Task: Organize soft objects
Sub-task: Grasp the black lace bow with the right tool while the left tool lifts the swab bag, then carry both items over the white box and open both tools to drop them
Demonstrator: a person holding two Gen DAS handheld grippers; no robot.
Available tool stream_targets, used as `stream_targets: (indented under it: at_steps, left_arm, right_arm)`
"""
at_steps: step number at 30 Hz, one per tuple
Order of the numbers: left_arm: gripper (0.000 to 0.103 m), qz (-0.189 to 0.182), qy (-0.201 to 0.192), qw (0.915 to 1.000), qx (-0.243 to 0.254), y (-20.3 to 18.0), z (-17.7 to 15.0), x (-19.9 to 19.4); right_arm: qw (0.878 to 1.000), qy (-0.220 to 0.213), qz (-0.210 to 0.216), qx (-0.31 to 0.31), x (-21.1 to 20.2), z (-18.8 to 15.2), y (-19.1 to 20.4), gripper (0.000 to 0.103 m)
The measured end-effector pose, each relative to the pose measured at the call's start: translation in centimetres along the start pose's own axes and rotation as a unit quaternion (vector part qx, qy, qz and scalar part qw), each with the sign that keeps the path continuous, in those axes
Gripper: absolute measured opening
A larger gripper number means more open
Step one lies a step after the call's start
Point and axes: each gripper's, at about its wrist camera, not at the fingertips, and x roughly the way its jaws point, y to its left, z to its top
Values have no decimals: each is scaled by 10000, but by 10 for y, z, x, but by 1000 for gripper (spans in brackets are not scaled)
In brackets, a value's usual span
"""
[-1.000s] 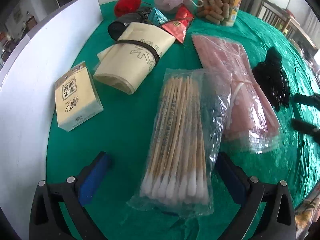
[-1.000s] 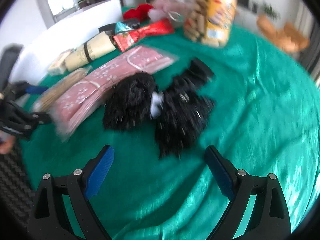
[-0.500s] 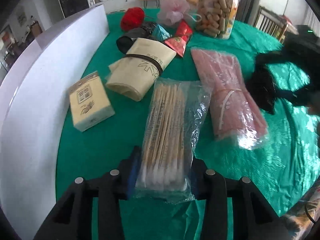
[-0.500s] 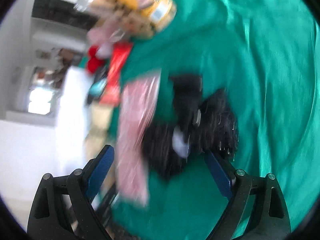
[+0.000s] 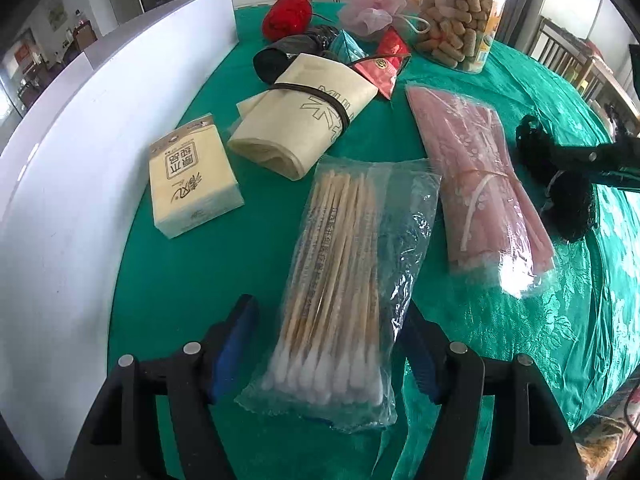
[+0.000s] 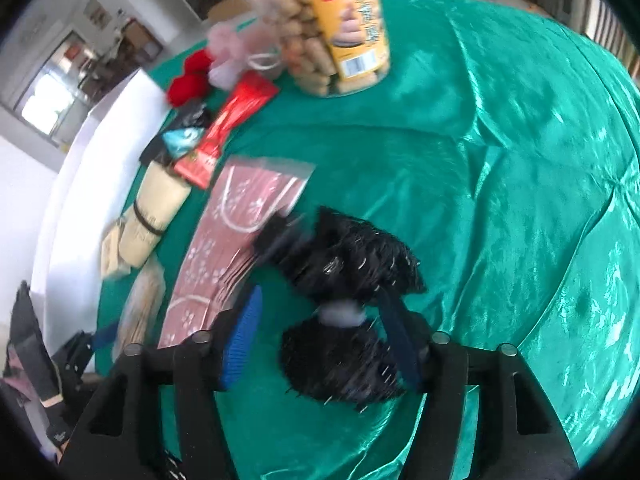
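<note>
A clear bag of cotton swabs (image 5: 340, 292) lies on the green tablecloth between the fingers of my left gripper (image 5: 332, 348). The jaws stand apart with gaps on both sides of the bag. A black fuzzy item (image 6: 352, 300) with a white tag lies between the fingers of my right gripper (image 6: 324, 336), whose jaws stand apart around it. It also shows in the left wrist view (image 5: 568, 204), at the right, with the right gripper over it.
A pink patterned pack (image 5: 476, 176), a tissue pack (image 5: 192, 180), a rolled beige bag (image 5: 308, 116), red packets (image 5: 384, 64), a red ball (image 5: 286, 20), a pink mesh puff (image 5: 368, 12) and a snack jar (image 5: 460, 20) lie on the table. A white board (image 5: 80, 132) stands at the left.
My left gripper closed in on the swab bag half a second ago and now stands wider around it. My right gripper swung down over the black fuzzy item and narrowed around it.
</note>
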Motion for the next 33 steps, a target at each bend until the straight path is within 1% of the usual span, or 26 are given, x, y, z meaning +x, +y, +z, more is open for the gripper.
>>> stream_targets:
  at_steps: [2, 4, 5, 6, 7, 8, 9, 10, 12, 14, 15, 17, 19, 20, 23, 24, 25, 26, 27, 28, 29, 30, 31, 32, 33]
  left_arm:
    - [70, 48, -25, 10000, -68, 3, 0, -2]
    - [70, 45, -47, 9998, -183, 8, 0, -3]
    - [68, 18, -71, 9997, -247, 12, -2, -4]
    - [63, -62, -96, 9994, -325, 16, -3, -6]
    - [44, -115, -132, 9992, -368, 19, -3, -7]
    - [38, -194, -186, 9988, -419, 22, -4, -9]
    - [36, -277, -267, 9981, -470, 25, -4, -12]
    - [34, -316, -367, 9974, -525, 28, -5, -17]
    - [34, -480, -624, 9944, -703, 35, -8, -31]
    - [33, -655, -793, 9906, -900, 42, -11, -44]
    - [33, -787, -928, 9871, -1042, 48, -13, -56]
    - [34, -926, -1155, 9812, -1235, 59, -13, -77]
    - [34, -999, -1412, 9745, -1432, 73, -10, -99]
    - [34, -950, -1597, 9704, -1542, 88, -10, -117]
    - [34, -547, -1944, 9631, -1779, 135, -12, -156]
    - [34, -361, -2022, 9603, -1887, 154, -13, -166]
    - [34, -184, -2058, 9581, -1983, 171, -15, -172]
    - [34, 0, -2055, 9556, -2111, 190, -17, -177]
    - [34, 129, -2045, 9529, -2236, 210, -20, -181]
    - [35, 249, -2035, 9507, -2327, 224, -23, -181]
    - [42, 429, -2004, 9482, -2426, 236, -26, -180]
    - [49, 699, -1917, 9451, -2554, 253, -30, -178]
    - [70, 858, -1851, 9430, -2628, 264, -34, -175]
    - [86, 992, -1793, 9408, -2702, 274, -38, -171]
    - [87, 1089, -1766, 9387, -2753, 282, -44, -169]
  right_arm:
    - [9992, 204, -257, -244, 14, 0, 11, 70]
    - [9971, 379, -432, -492, 26, -4, 19, 70]
    - [9962, 355, -514, -605, 28, -6, 21, 66]
    - [9949, 274, -650, -716, 29, -9, 22, 60]
    - [9950, 254, -664, -701, 28, -11, 18, 38]
    - [9962, 231, -579, -612, 25, -12, 14, 38]
    - [9975, 151, -488, -483, 17, -14, 8, 38]
    - [9977, 79, -488, -469, 11, -14, 6, 37]
    - [9968, -214, -494, -584, -14, -16, 6, 37]
    - [9964, -376, -375, -666, -33, -16, 12, 37]
    - [9960, -476, -240, -723, -45, -15, 19, 37]
    - [9943, -629, 88, -858, -63, -10, 42, 37]
    - [9896, -793, 540, -1071, -80, -5, 80, 37]
    - [9873, -836, 697, -1154, -85, -6, 94, 38]
    - [9739, -931, 1385, -1536, -101, 2, 165, 38]
    - [9663, -927, 1672, -1724, -104, 5, 198, 38]
    - [9619, -913, 1817, -1828, -104, 6, 219, 38]
    - [9549, -877, 2029, -1982, -103, 9, 251, 38]
    - [9507, -853, 2133, -2085, -101, 10, 271, 38]
    - [9448, -829, 2257, -2224, -96, 11, 300, 38]
    - [9420, -811, 2328, -2276, -94, 8, 313, 43]
    - [9386, -748, 2451, -2309, -85, 9, 333, 46]
    - [9351, -635, 2589, -2337, -74, 10, 350, 58]
    - [9338, -551, 2635, -2357, -66, 8, 360, 72]
    - [9362, -472, 2549, -2375, -55, 8, 369, 72]
